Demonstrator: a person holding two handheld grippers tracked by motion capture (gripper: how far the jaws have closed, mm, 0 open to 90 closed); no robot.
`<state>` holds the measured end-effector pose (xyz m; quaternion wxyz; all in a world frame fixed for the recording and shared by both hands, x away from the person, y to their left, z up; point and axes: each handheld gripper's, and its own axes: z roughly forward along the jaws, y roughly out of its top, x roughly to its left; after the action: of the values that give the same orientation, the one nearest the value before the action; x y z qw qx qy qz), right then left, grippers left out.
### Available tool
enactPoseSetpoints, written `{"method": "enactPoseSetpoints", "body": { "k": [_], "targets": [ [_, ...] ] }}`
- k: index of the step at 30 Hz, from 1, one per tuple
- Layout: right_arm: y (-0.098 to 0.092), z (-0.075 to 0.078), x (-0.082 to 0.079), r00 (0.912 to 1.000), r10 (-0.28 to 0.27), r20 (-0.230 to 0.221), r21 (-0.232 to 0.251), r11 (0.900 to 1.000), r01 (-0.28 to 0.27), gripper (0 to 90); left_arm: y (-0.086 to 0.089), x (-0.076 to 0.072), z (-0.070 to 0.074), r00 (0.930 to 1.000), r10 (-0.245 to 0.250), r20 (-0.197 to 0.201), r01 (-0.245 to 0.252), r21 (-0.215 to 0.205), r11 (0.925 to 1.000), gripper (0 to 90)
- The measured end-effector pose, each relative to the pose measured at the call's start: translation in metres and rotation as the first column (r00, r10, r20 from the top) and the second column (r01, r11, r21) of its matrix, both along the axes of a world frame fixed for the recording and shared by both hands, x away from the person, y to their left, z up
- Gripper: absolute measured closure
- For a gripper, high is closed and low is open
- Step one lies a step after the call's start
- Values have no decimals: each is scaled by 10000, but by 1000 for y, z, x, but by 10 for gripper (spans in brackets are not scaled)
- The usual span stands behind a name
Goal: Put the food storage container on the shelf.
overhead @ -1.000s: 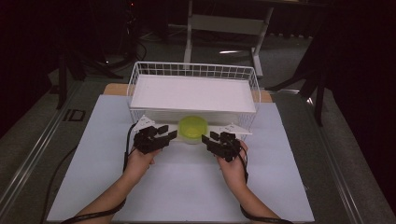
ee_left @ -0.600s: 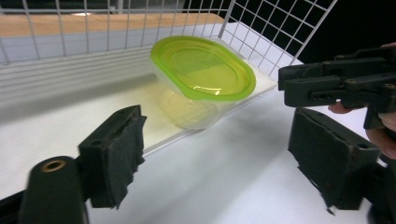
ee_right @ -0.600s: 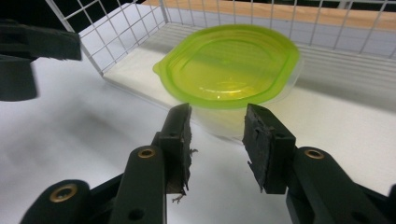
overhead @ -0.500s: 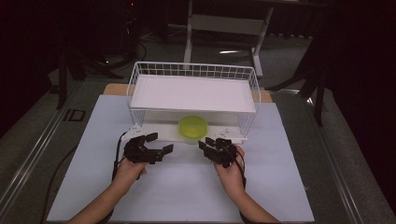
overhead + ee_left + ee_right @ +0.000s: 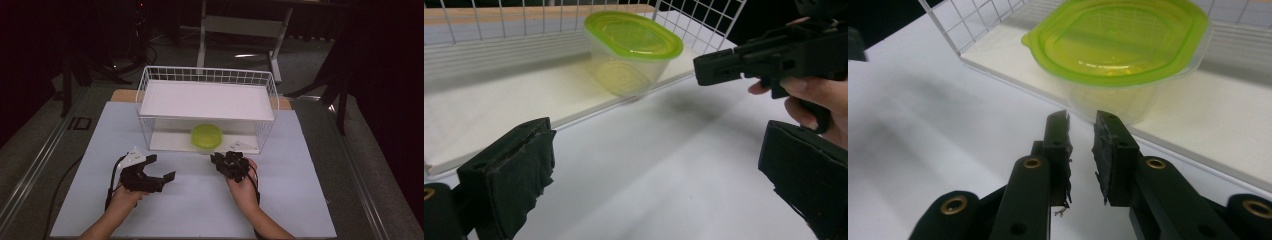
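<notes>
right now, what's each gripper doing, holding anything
Left gripper: open wide, its jaws have just been opening, nothing between them.
Right gripper: nearly closed, its jaws have just been closing on nothing, short of the green-lidded container.

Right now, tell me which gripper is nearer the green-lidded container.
Right. The right gripper sits just in front of the container on the rack's lower shelf, jaws nearly closed and empty. The left gripper is farther back and off to the left, jaws wide open.

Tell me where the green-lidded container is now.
In the high view, the green-lidded container stands on the lower shelf of the white wire rack, near its open front, beyond both grippers.
</notes>
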<state>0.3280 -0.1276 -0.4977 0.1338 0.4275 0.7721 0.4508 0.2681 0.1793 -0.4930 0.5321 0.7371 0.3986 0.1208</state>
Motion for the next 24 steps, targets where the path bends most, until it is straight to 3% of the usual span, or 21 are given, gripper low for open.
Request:
{"method": "enactPoseSetpoints", "body": {
  "k": [5, 10, 14, 24],
  "targets": [
    [3, -4, -2, 10000, 29, -61, -98, 9999, -30, 809, 4, -14, 0, 9999, -163, 32, 164, -430, 9989, 25],
    [5, -5, -2, 10000, 6, -96, -147, 9999, -7, 853, 4, -27, -3, 9996, -245, 136, 249, -269, 9993, 24],
    [7, -6, 1, 10000, -17, -89, -234, 9997, 15, 874, 7, -33, -5, 9983, -391, 439, 408, -392, 9984, 24],
    [9, -11, 12, 9991, -356, -209, -240, 9991, 351, 889, 8, -41, -6, 9939, -597, 929, 615, -170, 9980, 25]
  ]
}}
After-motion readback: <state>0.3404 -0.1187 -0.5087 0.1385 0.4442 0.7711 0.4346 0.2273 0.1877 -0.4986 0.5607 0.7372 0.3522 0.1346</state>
